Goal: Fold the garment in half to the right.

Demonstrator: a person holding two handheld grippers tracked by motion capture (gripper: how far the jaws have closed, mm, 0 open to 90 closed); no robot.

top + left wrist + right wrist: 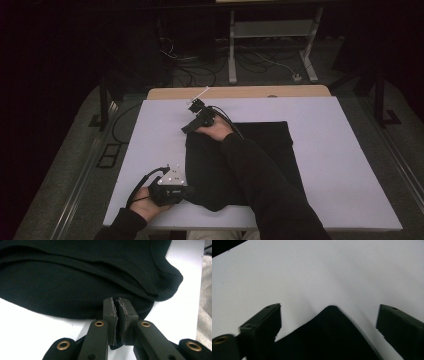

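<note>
Left claw (117,315) is pinching the near edge of the black cloth (75,277), which its own view is showing up close. Right claw (329,322) is sitting wide open, straddling the cloth's far corner without gripping it. Cloth is lying mid-tabletop (340,150) on white, with the room behind looking dark and cables (200,65) trailing on the floor.

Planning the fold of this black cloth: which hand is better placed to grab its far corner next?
The right: its tool stands open with the black cloth corner between the jaws. The left tool is already shut on the near edge.
</note>
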